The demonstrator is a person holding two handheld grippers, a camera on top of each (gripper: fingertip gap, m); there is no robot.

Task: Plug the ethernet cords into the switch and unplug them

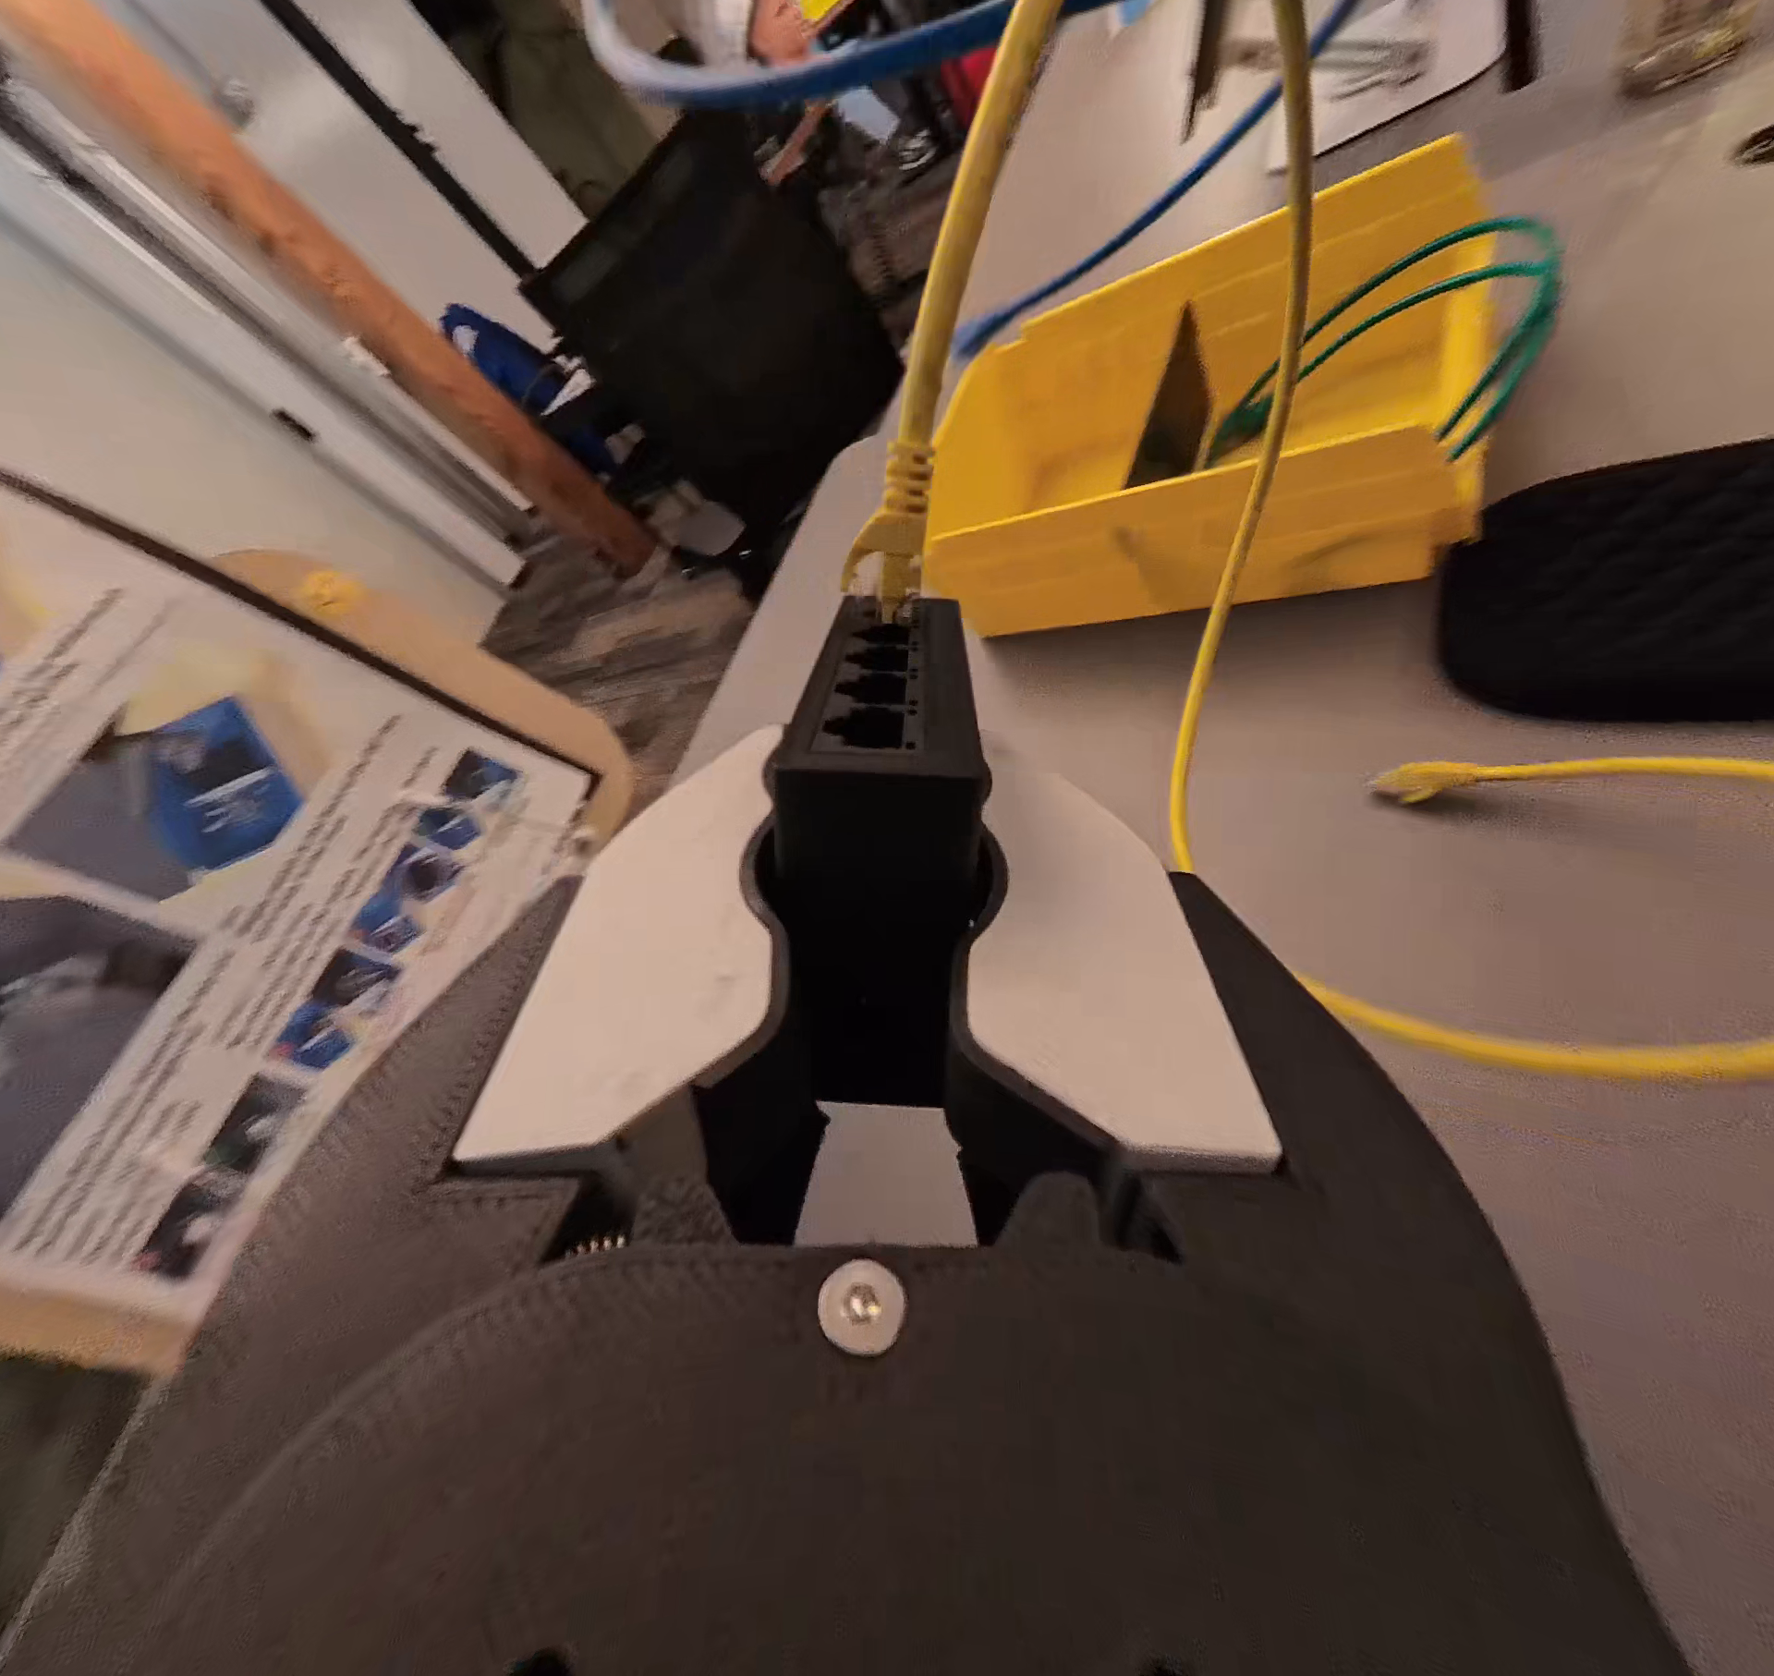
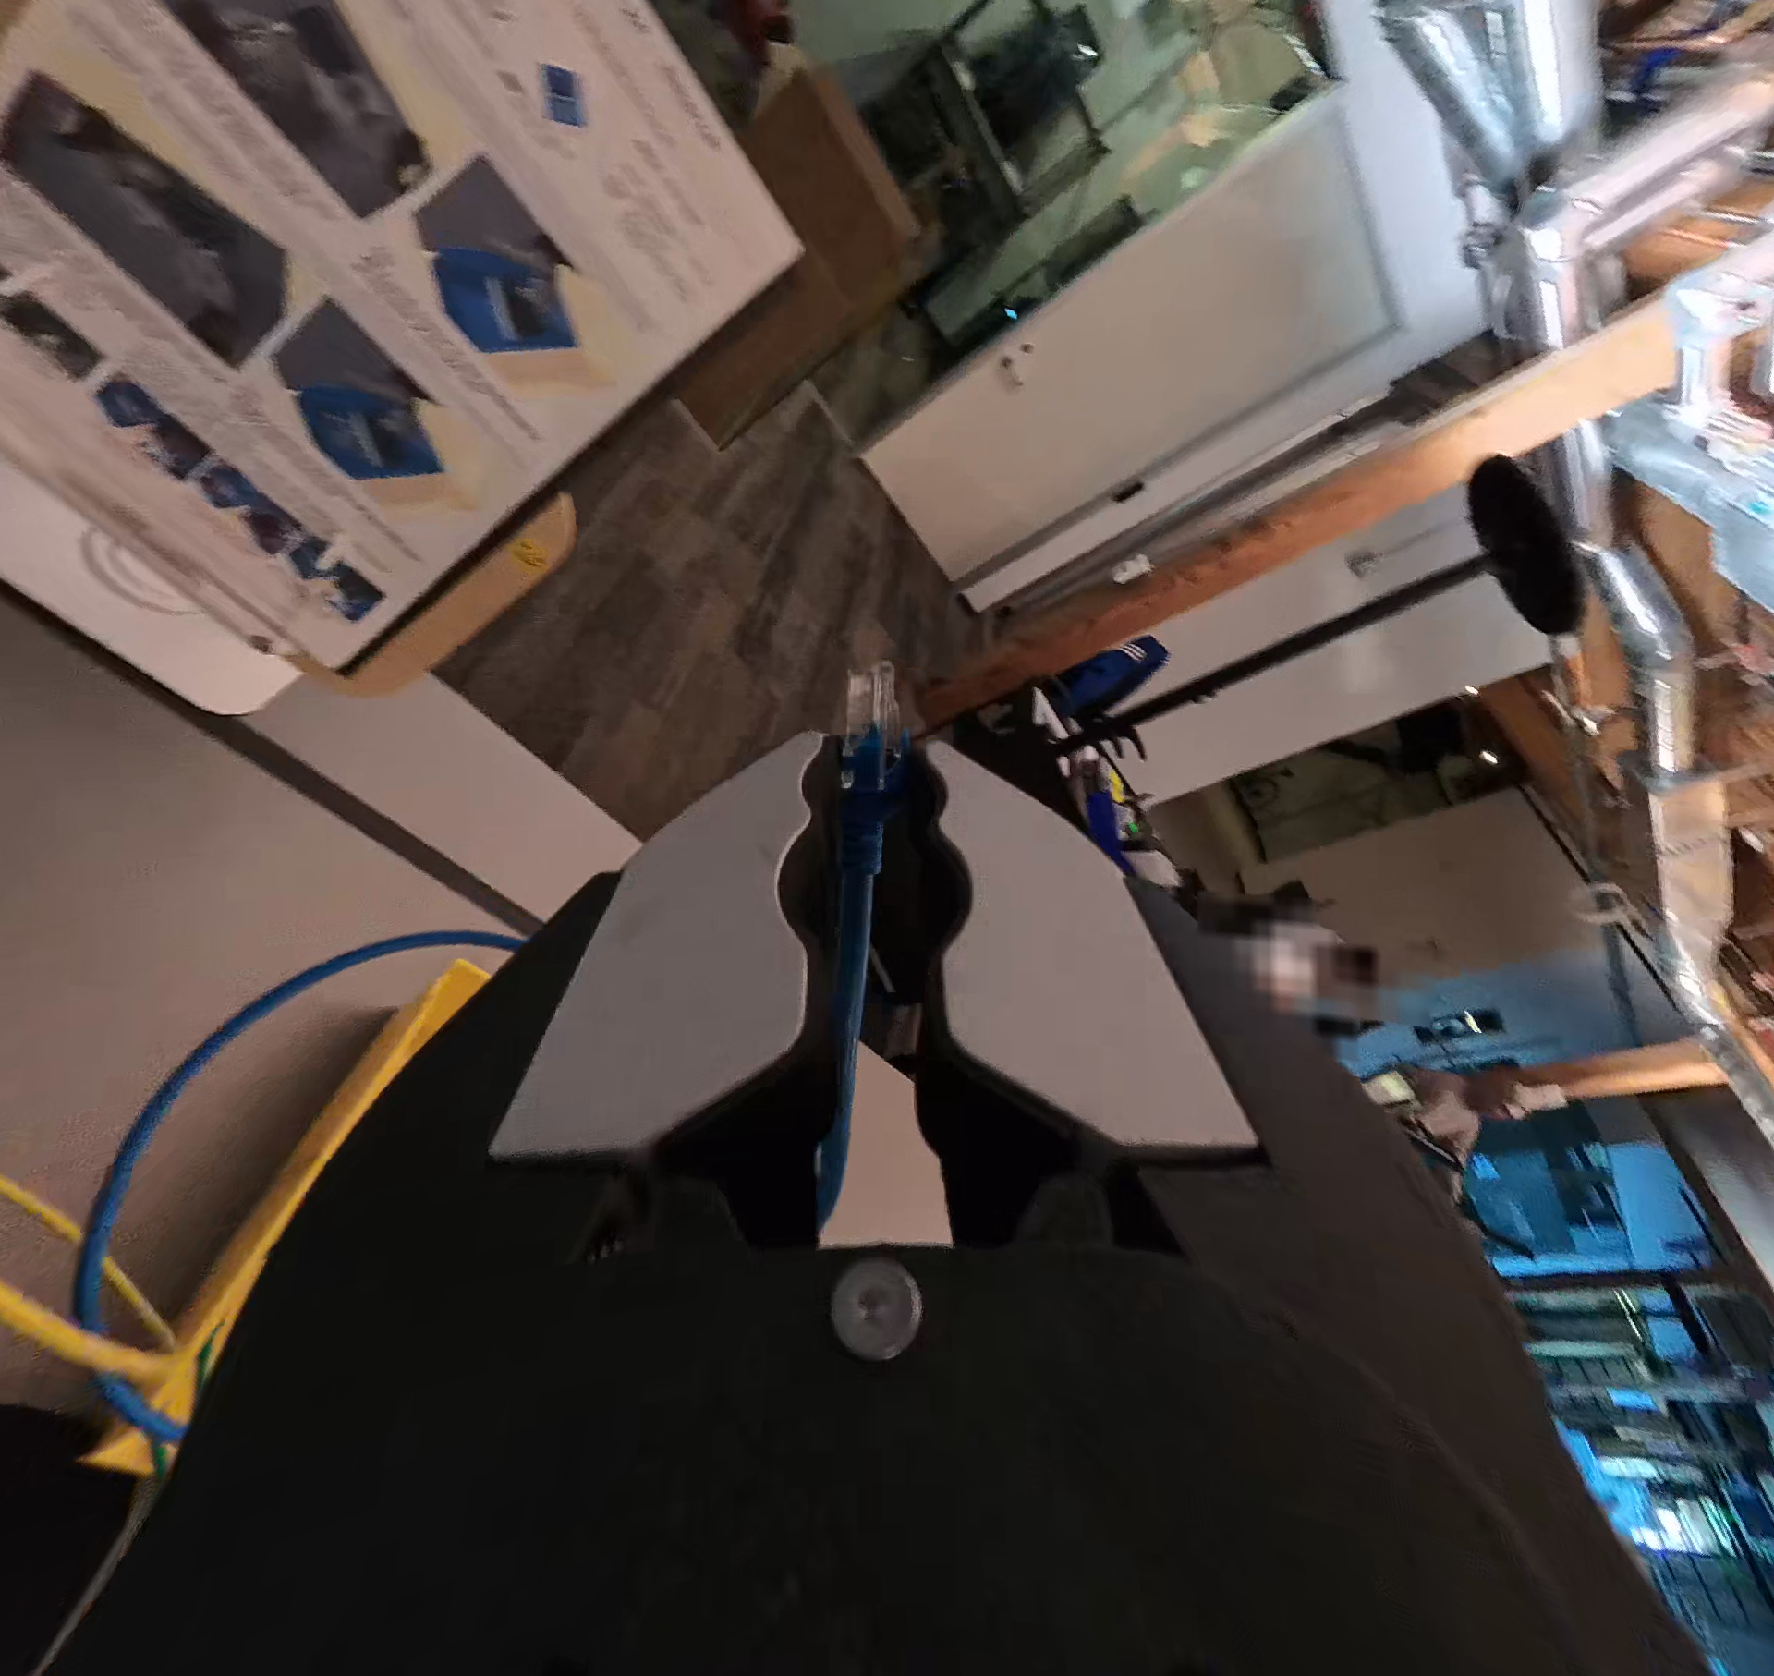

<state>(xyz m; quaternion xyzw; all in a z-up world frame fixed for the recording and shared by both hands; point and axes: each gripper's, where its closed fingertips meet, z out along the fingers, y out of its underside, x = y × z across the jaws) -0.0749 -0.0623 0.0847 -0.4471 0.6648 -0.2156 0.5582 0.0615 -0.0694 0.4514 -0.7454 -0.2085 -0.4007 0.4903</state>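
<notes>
Plugging stage: left gripper (image 1: 875,824) clamps the switch (image 1: 888,718) (yellow cord (image 1: 946,286) seated); right gripper (image 2: 869,766) pinches the blue cord (image 2: 857,910), which next needs aligning with a free port.

**A workshop-style lab with benches, ducting and network gear**

The place reads as a lab or maker workshop. A pale grey worktable (image 1: 1440,910) carries an open yellow plastic parts bin (image 1: 1200,516) holding thin green wires (image 1: 1498,305), with loose yellow network cable (image 1: 1555,771) lying beside it. Large printed instruction posters (image 2: 317,219) with photos stand at the table's edge. Beyond are white cabinets (image 2: 1152,382), a long bare wooden beam (image 2: 1344,478), shiny silver ventilation ducting (image 2: 1498,75), dark metal shelving racks (image 2: 1008,94) and grey wood-look flooring (image 2: 730,593).
</notes>
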